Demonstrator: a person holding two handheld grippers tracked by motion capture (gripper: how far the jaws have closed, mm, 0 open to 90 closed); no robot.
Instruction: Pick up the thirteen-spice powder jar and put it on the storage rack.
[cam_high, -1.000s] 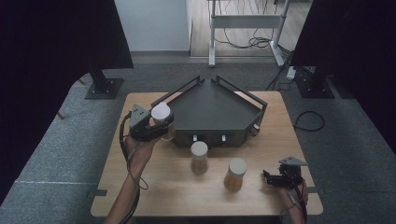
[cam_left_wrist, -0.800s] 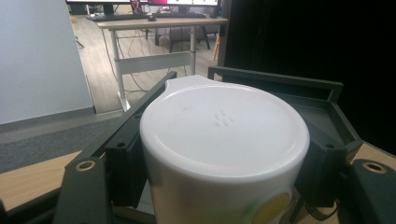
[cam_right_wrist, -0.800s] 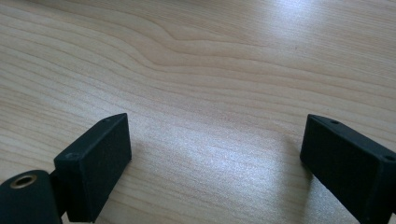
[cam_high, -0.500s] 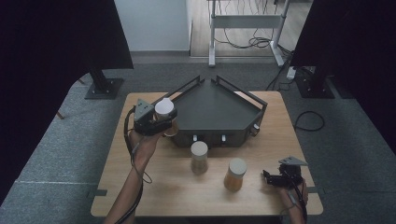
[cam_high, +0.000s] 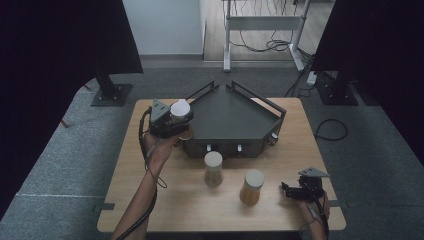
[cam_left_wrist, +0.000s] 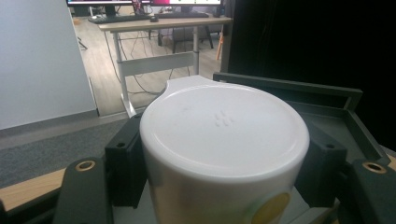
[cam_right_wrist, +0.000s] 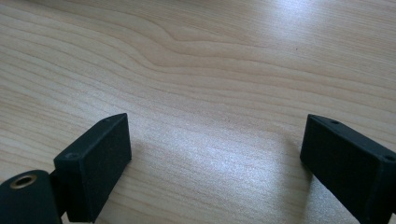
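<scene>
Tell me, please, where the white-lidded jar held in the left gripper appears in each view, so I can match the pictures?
High view: the jar sits upper left of centre, clamped in the left gripper at the dark tray's left corner.
Left gripper view: the jar takes up the centre foreground between the black jaws.
Right gripper view: not in it; bare table.
Shared landmark: the dark tray, behind the jar in both.

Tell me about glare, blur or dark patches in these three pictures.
High view: black curtains swallow both upper corners. Left gripper view: white jar lid is close and soft, background desk sharper. Right gripper view: sheen on the wooden tabletop between the right tool's jaws.
</scene>
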